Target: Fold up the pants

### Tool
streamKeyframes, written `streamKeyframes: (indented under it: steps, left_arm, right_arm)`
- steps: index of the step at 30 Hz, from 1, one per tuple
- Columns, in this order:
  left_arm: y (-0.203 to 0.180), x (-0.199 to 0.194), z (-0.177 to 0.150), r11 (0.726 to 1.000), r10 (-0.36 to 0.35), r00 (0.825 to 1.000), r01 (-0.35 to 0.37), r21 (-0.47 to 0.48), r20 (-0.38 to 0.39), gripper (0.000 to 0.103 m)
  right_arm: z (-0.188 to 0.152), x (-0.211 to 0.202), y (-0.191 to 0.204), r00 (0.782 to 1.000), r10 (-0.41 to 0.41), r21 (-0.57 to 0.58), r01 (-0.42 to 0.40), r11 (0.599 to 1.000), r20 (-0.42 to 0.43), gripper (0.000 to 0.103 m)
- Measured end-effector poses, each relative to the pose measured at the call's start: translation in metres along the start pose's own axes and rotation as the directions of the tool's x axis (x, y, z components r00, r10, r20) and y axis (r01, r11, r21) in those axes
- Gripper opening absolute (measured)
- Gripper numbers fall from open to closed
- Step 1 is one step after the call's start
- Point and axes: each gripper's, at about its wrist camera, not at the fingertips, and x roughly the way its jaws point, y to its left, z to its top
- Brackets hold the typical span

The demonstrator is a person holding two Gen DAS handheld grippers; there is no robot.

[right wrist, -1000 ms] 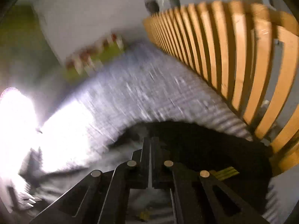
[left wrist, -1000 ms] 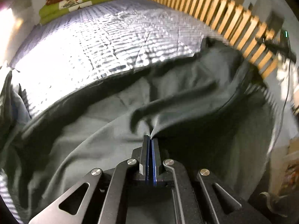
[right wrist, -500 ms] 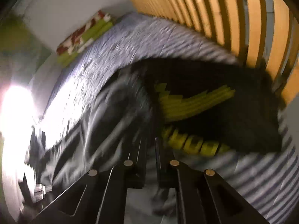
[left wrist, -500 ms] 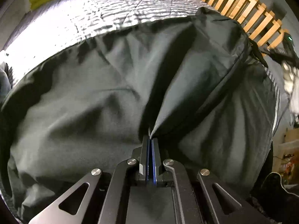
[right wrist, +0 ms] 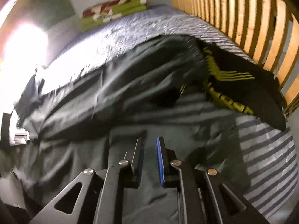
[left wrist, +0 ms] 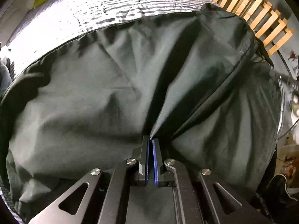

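- Left gripper (left wrist: 150,137): jaws pinched tight on a fold of the dark pants (left wrist: 93,93), which spread ahead of the tips.
- Right gripper (right wrist: 150,140): jaws have just been opening, slightly parted, nothing gripped; pants lie beneath.

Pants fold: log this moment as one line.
left gripper: shut on pants | right gripper: just been opening, nothing between pads | pants: on bed

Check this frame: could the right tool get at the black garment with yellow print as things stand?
Probably yes. The right tool stands open with nothing between its pads, and the black garment with yellow print lies uncovered ahead of it, to the right, by the wooden slats; only the pants lie alongside.
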Motion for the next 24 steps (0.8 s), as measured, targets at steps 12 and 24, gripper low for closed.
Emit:
streamKeyframes:
  steps: [12,24]
  left_arm:
    - [0.018,-0.057,-0.044,0.993,-0.022,0.987,0.039,-0.107,0.157,0.031]
    - [0.045,-0.069,-0.114,0.966,0.020,0.979,0.034,-0.257,0.201,0.031]
  right_arm:
    - [-0.033,0.034,0.038,0.987,-0.122,-0.077,0.114,0.991,-0.105,0.036]
    - [-0.037,0.000,0.075,0.986,-0.164,-0.041,0.164,0.986,-0.015,0.038]
